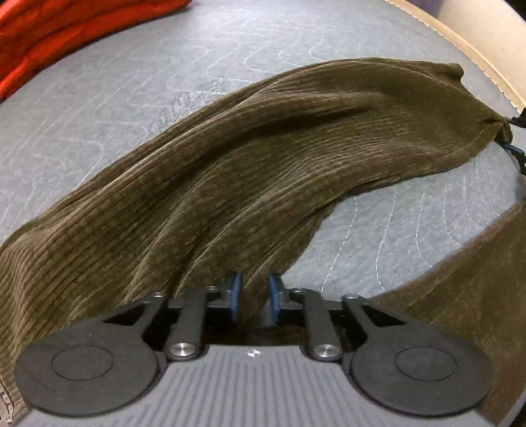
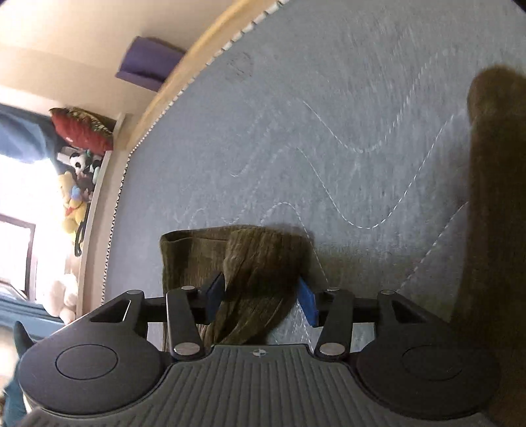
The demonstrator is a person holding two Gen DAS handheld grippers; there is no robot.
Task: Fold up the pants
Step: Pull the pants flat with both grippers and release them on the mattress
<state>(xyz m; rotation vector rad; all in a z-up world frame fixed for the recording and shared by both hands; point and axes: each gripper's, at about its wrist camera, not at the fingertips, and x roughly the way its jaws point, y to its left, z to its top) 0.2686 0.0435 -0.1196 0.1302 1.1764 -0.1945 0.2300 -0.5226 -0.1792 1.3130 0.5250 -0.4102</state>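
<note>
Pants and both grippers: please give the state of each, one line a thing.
pants: unfolded, bunched in ridges on the grey mattress.
left gripper: shut on a fold of the pants.
right gripper: jaws apart, hem end between them, not pinched.

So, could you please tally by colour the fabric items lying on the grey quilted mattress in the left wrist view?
Olive-brown: 1, the corduroy pants, bunched across the grey quilted mattress.
Red: 1, a quilted blanket at the far corner.
Total: 2.
</note>
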